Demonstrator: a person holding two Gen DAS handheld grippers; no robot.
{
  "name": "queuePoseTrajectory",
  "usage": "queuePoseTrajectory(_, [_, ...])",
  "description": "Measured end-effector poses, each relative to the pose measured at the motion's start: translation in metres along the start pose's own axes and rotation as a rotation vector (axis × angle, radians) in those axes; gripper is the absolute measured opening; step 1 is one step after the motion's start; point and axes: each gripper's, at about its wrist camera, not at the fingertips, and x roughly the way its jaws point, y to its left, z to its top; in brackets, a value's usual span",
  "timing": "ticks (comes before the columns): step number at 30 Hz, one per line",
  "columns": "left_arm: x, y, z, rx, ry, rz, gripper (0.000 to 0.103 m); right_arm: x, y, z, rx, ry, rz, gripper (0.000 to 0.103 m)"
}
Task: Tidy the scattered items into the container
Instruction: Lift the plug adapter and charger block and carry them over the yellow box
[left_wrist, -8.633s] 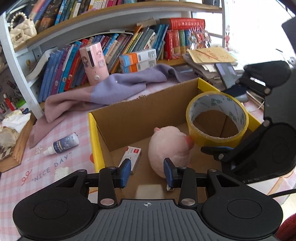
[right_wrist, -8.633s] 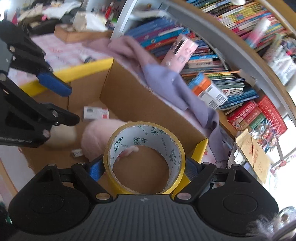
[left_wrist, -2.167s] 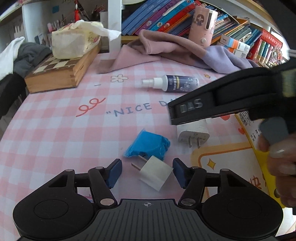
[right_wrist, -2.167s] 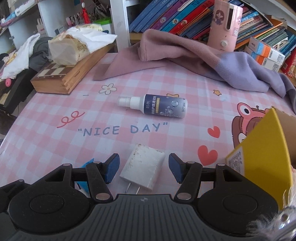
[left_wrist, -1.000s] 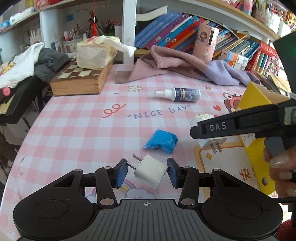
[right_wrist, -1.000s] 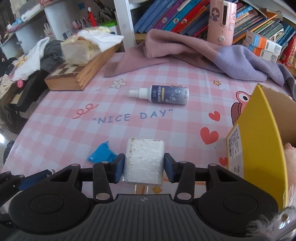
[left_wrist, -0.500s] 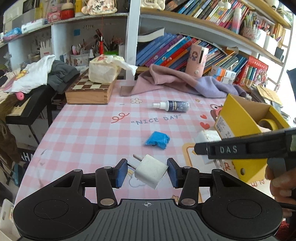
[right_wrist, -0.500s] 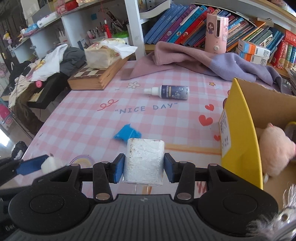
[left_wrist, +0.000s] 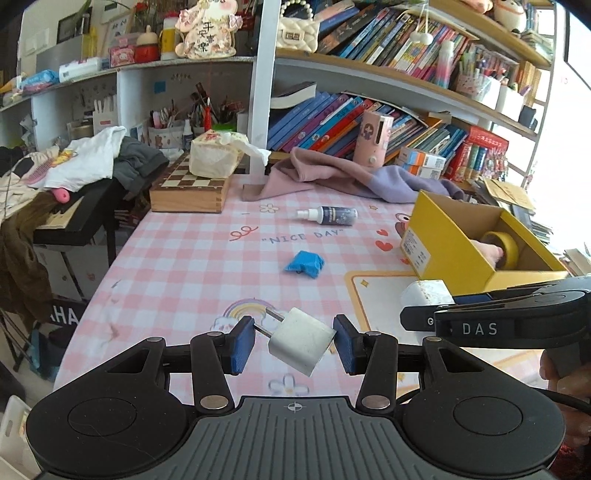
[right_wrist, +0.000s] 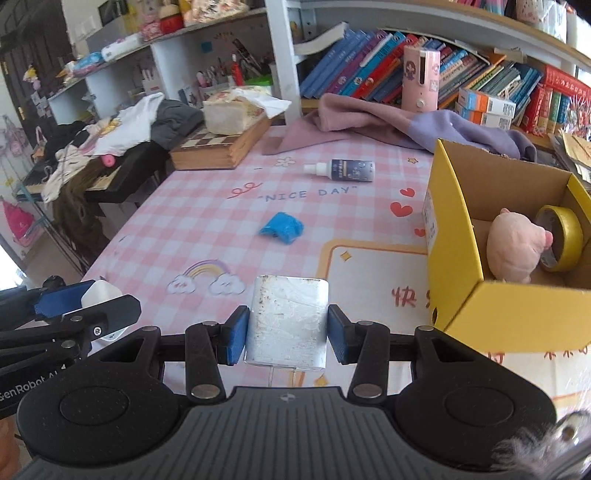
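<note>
Both grippers are loaded and up off the table! The left gripper (left_wrist: 294, 344) has its blue pads clamped on a small white plug adapter (left_wrist: 301, 340), which sits tilted between them, its two metal prongs poking up and to the left past the left pad. Over on the other side, the right gripper (right_wrist: 286, 328) is squeezing a bigger white charger block (right_wrist: 286, 323) square between its pads, flat face up, prongs pointing back toward the camera. In the left wrist view the right gripper comes in from the right edge, held level and low, marked DAS, with the charger block at its tip just in front of the yellow cardboard box (left_wrist: 448, 254); a bit of the person's hand (left_wrist: 565, 373) shows behind it. From the right wrist view the left gripper sits low at the left edge, a corner of the adapter peeking out between its fingers. Both tools hover above the pink checked tablecloth (right_wrist: 207, 221), near its front edge. The box stands on the right, open at the top, with a pink plush toy (right_wrist: 515, 245) and a roll of yellow tape (right_wrist: 561, 238) touching each other inside. Still out on the cloth: a crumpled blue item (right_wrist: 281, 228) mid-table, and a small spray bottle (right_wrist: 341, 171) lying on its side beyond the "NICE DAY" print.
</note>
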Motion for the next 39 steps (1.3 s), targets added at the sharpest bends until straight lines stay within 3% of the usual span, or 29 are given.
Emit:
queuePoseTrajectory(9, [-0.042,-0.002,-0.038,-0.011,0.017,-0.018,0.045,-0.038,0.025,-0.049,-0.028,0.002,-0.015,0.043])
queuePoseTrajectory(18, [-0.067,-0.012,-0.057,0.005,0.025,-0.07,0.045,-0.072,0.024,-0.082,0.003,0.014,-0.058,0.043])
queuePoseTrajectory(39, [-0.07,-0.054,-0.07,0.06,0.038,-0.21,0.045,-0.118,-0.004,-0.119,0.076,0.007,-0.175,0.043])
